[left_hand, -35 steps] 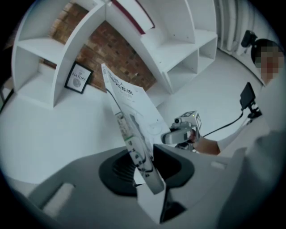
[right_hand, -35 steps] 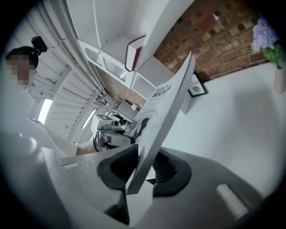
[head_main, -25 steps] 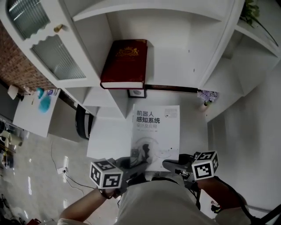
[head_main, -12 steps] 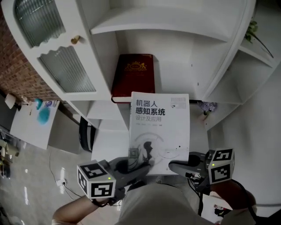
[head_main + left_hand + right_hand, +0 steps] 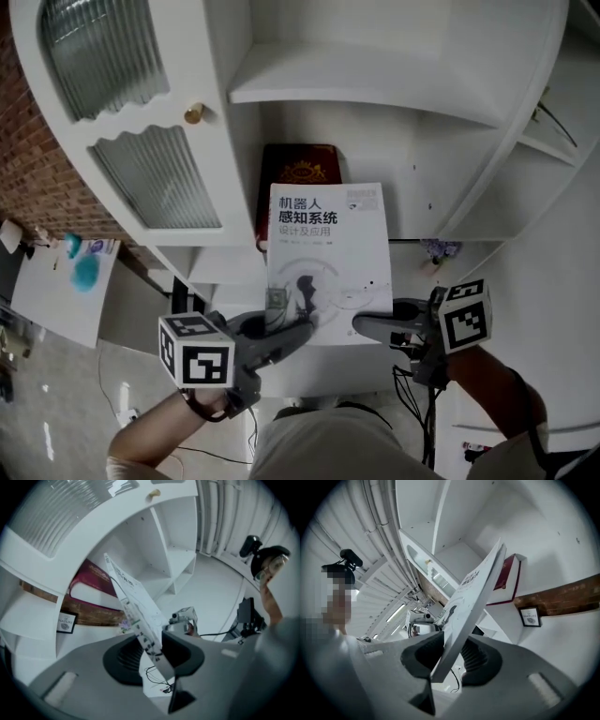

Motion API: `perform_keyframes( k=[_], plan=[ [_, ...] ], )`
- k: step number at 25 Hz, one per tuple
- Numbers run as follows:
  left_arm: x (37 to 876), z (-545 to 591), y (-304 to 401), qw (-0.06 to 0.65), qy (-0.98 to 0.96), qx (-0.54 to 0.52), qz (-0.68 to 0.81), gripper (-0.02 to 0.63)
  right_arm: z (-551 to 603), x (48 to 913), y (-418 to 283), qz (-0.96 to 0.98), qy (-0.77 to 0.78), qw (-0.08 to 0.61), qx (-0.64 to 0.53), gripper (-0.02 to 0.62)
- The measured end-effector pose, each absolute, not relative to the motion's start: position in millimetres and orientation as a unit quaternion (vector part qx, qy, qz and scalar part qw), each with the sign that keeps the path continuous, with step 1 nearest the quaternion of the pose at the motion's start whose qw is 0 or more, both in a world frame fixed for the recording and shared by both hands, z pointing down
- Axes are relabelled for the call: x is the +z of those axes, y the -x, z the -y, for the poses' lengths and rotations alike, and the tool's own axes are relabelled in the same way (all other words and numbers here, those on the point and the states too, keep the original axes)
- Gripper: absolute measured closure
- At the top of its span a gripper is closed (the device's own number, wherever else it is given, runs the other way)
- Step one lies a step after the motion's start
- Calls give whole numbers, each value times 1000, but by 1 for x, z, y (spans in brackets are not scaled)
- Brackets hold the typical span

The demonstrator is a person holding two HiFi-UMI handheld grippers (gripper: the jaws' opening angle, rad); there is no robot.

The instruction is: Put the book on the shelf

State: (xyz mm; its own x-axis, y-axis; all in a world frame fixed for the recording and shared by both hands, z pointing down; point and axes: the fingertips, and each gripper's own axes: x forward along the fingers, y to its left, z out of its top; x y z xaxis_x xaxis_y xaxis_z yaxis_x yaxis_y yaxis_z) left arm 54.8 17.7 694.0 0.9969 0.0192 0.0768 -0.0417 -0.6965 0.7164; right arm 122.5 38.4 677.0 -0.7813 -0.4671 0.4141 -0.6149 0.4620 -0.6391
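The left gripper (image 5: 292, 334) and right gripper (image 5: 367, 328), jaws nearly closed, each pinched a near corner of the white book (image 5: 328, 253), whose long axis ran straight from them toward the shelf (image 5: 417, 192), its far edge near the red book (image 5: 298, 165) lying there.

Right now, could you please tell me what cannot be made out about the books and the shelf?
Head view: the red book is partly covered by the white book; its cover emblem is too small to read.
Head view: the shelf board behind the white book is hidden by it.
Left gripper view: the framed sign has upper print too small to read.
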Motion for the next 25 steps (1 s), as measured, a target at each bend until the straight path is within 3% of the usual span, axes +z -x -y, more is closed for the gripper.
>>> perform_keyframes(
  k=[12, 18, 25],
  plan=[
    [672, -12, -53, 511, -859, -34, -6, 476, -35, 662, -128, 808, -321, 4, 494, 469],
    [669, -14, -52, 523, -850, -60, -2, 476, -41, 655, -142, 827, -373, 41, 418, 316],
    [663, -18, -47, 507, -858, -81, 15, 476, -66, 622, -149, 885, -412, 125, 177, 207]
  ],
)
